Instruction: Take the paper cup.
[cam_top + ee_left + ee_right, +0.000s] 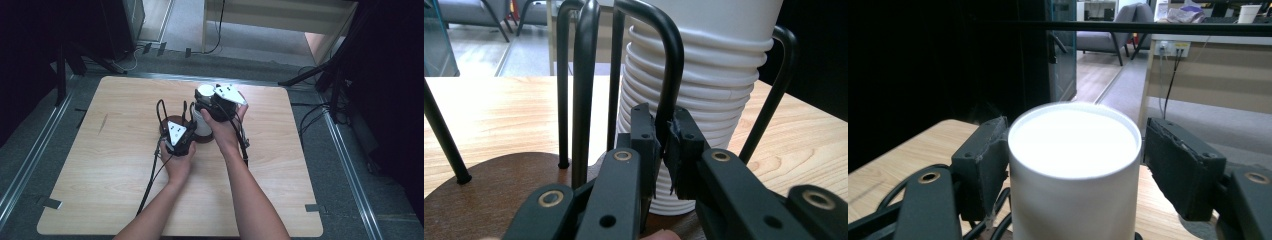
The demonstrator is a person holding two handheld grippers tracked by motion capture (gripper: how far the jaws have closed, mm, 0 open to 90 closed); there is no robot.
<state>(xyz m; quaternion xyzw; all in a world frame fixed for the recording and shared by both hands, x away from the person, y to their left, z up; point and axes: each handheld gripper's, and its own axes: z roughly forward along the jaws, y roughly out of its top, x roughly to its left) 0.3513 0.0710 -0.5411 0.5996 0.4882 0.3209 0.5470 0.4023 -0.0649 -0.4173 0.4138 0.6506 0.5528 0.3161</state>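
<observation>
A stack of white ribbed paper cups (203,125) (709,75) stands in a black wire holder (161,107) on a round brown wooden base (164,131) (499,175) at the table's middle. My left gripper (183,136) (665,130) is shut on one upright wire loop (672,75) of the holder, low by the base. My right gripper (210,102) (1078,150) straddles the top cup (205,91) (1075,165) from above. Its left pad sits against the cup wall and its right pad (1173,165) stands a little off it, so the jaws are open around the cup.
The light wooden table (120,190) has free room on every side of the holder. Black cables (150,180) trail from both grippers toward the near edge. Dark stands and cables (320,75) crowd the floor behind and to the right.
</observation>
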